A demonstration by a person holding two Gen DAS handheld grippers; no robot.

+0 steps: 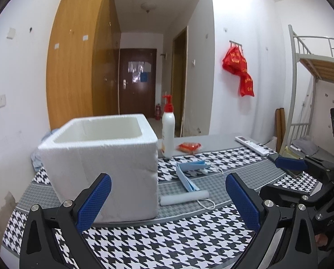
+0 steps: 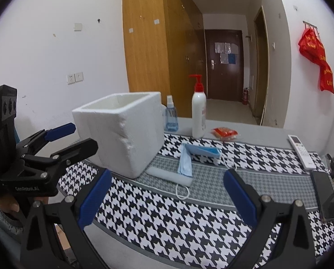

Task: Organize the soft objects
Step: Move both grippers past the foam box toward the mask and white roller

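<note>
Your left gripper point(image 1: 168, 198) is wide apart and holds nothing. Your right gripper point(image 2: 168, 192) is wide too, also with nothing in it. The blue face masks point(image 2: 186, 162) lie on the checked cloth point(image 2: 167, 228), just beside the white foam box point(image 2: 119, 132).

The surface point(image 2: 245, 125) is grey, mostly covered by a houndstooth cloth point(image 2: 167, 215) with a grey band across it. A white foam box point(image 2: 122, 134) stands on the cloth toward the left edge. Just beside the box lie folded blue face masks point(image 2: 185, 165) and a white roll point(image 1: 185, 198). Along the far edge stand a small blue spray bottle point(image 2: 171, 117) and a white pump bottle point(image 2: 198, 112), with a red packet point(image 2: 225, 133) near it. Toward the right edge lie a white remote point(image 2: 301, 151) and a dark phone point(image 2: 325, 195)
</note>
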